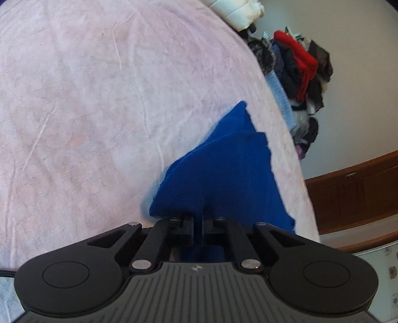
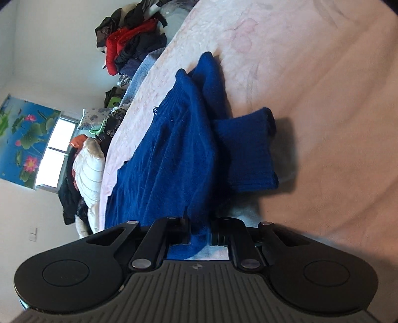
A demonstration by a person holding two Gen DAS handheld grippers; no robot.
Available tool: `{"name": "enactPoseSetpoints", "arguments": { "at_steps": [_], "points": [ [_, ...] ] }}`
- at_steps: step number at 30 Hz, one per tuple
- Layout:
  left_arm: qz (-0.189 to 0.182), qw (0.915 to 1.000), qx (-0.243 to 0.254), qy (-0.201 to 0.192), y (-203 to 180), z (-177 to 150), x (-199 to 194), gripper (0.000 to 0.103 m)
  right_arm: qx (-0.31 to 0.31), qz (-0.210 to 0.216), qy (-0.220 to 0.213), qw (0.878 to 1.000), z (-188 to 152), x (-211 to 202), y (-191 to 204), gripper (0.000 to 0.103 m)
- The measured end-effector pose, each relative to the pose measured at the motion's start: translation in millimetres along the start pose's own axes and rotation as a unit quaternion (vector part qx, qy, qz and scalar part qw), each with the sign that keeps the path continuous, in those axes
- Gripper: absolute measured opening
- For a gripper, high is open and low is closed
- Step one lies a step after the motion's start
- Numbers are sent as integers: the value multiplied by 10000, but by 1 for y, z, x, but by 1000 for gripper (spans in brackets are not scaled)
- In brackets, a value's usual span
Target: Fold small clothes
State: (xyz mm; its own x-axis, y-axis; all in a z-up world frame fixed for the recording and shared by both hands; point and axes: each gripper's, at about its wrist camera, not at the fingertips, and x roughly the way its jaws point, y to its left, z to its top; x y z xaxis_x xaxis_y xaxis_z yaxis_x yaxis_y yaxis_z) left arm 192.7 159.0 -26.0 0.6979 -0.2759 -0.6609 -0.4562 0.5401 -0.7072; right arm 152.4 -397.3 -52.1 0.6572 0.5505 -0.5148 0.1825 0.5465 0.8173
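Note:
A blue knitted sweater (image 1: 223,174) lies on the pink bed sheet (image 1: 87,99), close to the bed's edge. My left gripper (image 1: 197,221) is shut on a fold of the blue sweater, which bunches up between its black fingers. In the right wrist view the same blue sweater (image 2: 174,154) lies rumpled on the sheet, with a ribbed sleeve cuff (image 2: 248,154) folded across toward the middle of the bed. My right gripper (image 2: 200,231) is shut on the sweater's near edge, with blue knit pinched between the fingers.
A heap of clothes (image 1: 298,74) with a red garment lies past the far bed edge; a white puffy jacket (image 1: 236,12) lies beside it. A wooden headboard (image 1: 353,193) stands to the right. A window (image 2: 57,151) and a lotus picture (image 2: 22,139) are on the wall.

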Motion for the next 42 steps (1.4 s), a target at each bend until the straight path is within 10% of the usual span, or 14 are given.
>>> {"name": "enactPoseSetpoints", "arguments": {
  "at_steps": [10, 15, 19, 24, 28, 36, 38, 42],
  "points": [
    [51, 9995, 302, -49, 11, 2, -9, 6, -412, -321, 6, 9986, 6, -25, -18, 11],
    [-66, 9997, -113, 203, 22, 11, -19, 12, -247, -152, 39, 9996, 6, -31, -16, 43],
    [156, 9973, 257, -667, 15, 18, -63, 40, -536, -355, -627, 9960, 26, -69, -8, 55],
    [222, 9745, 1903, -1167, -48, 17, -61, 58, -1031, -280, -840, 9907, 76, -61, 23, 55],
    [626, 9384, 3148, -1282, -94, -5, -12, 58, -1540, -486, -444, 9859, 108, 7, 52, 53],
    [1128, 9235, 3567, -847, -103, -17, 42, 58, -1917, -1079, 57, 9755, 132, 96, 72, 46],
    [1187, 9186, 3687, -785, -101, -21, 47, 60, -1912, -1052, 10, 9759, 135, 99, 70, 10],
    [1280, 9025, 4039, -775, -103, -31, 49, 62, -1898, -985, -16, 9769, 138, 101, 65, 8]
  ]
}}
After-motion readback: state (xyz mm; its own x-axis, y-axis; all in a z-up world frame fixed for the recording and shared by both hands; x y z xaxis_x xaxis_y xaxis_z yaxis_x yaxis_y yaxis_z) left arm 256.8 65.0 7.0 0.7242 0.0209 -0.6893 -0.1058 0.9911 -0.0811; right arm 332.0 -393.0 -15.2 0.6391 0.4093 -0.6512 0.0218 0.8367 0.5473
